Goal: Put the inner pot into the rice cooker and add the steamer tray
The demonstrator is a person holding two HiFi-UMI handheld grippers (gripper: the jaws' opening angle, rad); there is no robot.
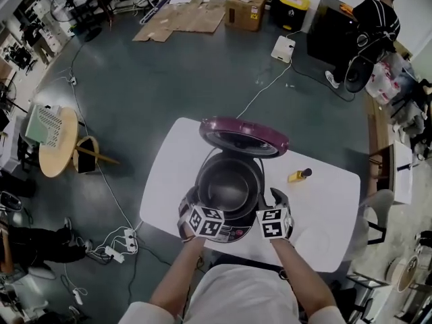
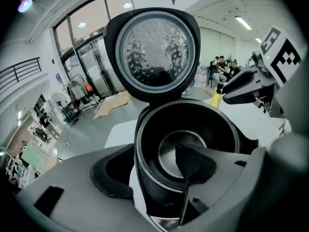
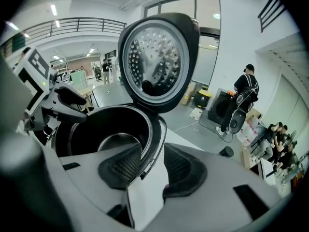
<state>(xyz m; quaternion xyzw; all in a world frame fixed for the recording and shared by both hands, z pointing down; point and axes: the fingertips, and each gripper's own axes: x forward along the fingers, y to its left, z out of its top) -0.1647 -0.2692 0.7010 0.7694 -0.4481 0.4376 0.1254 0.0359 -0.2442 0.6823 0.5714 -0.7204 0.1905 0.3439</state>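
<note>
Left gripper (image 2: 150,170), right gripper (image 3: 150,167) straddle inner pot (image 1: 227,183) rim; jaws seemingly apart

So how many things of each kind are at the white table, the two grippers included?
Rice cooker: 1
Pot inside it: 1
Small yellow thing: 1
Grippers: 2, the left gripper and the right gripper
Total: 5

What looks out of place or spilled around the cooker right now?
Nothing stands out. The inner pot looks seated in the rice cooker, lid up; no spill shows on the table, only a small yellow item.
</note>
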